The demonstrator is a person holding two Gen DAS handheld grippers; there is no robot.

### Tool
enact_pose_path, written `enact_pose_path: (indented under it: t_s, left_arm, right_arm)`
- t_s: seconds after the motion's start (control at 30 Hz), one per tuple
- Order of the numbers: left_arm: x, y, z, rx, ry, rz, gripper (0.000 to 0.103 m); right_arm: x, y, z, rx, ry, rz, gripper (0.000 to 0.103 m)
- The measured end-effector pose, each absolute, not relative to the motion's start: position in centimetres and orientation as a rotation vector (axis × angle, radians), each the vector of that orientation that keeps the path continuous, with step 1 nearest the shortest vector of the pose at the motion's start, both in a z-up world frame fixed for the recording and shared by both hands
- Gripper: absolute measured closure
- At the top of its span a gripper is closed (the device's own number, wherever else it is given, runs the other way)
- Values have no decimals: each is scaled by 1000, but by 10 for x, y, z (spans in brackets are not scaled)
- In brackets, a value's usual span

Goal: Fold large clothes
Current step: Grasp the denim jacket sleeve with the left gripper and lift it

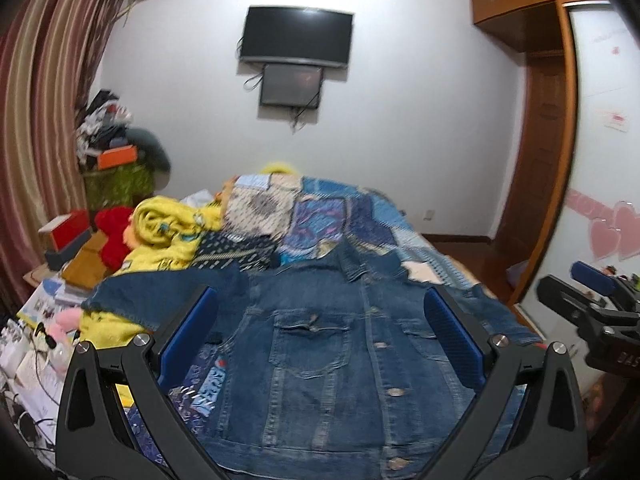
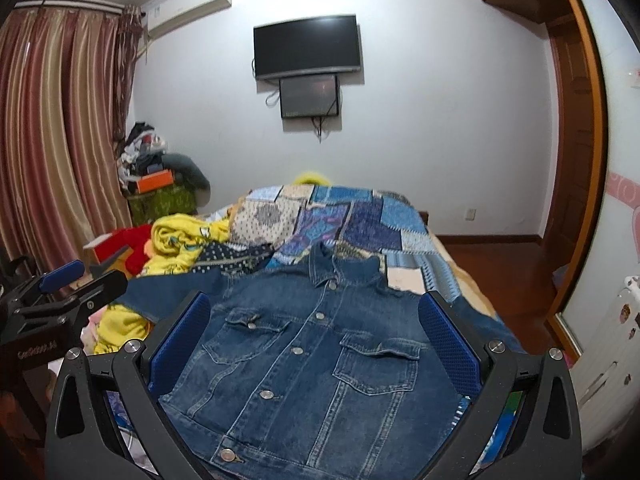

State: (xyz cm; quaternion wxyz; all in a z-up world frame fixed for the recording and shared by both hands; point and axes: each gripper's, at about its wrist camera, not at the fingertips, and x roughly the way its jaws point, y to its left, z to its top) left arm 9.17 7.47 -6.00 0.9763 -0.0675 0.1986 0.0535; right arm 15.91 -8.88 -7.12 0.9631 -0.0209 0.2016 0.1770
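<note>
Black two-finger left gripper (image 1: 320,336) with blue ribbed pads: jaws spread wide, nothing between them. It hangs above the lower front panel of the jacket, clear of the cloth as far as the left wrist view shows.

Black two-finger right gripper (image 2: 314,336) with matching blue pads: jaws likewise spread wide, holding nothing. It is also visible at the right edge of the left wrist view.

Dark blue denim jacket (image 2: 312,356) with metal buttons and two flapped chest pockets: laid flat, front side up, buttoned, on the near end of the bed. Collar (image 2: 340,266) points away from the cameras; hem lies nearest them. One sleeve (image 1: 160,292) extends out to the left over the yellow cloth; the other sleeve (image 1: 496,316) runs toward the right bed edge.

Blue and white patchwork quilt (image 2: 360,220): covers the bed beneath and beyond the jacket.

Crumpled yellow blanket (image 2: 180,240): lies left of the quilt, beside a red plush item (image 1: 114,236).

Black wall-mounted television (image 2: 307,46): fixed on the white far wall, with a smaller dark screen (image 2: 309,96) just below it.

Striped red and beige curtains (image 2: 60,132): hang at left.
</note>
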Motion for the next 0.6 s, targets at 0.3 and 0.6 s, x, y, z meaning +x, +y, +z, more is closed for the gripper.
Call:
enact_pose_path:
  t_s: [0.3,0.6]
  left_arm:
    - [152,151,-106,-127,531,311,0]
    - [204,264,-184,-315,716,379,0]
  right_arm:
    - [219,-73,-109,-69,568,345,0]
    - [268,-66,-153,-114,725,265,0]
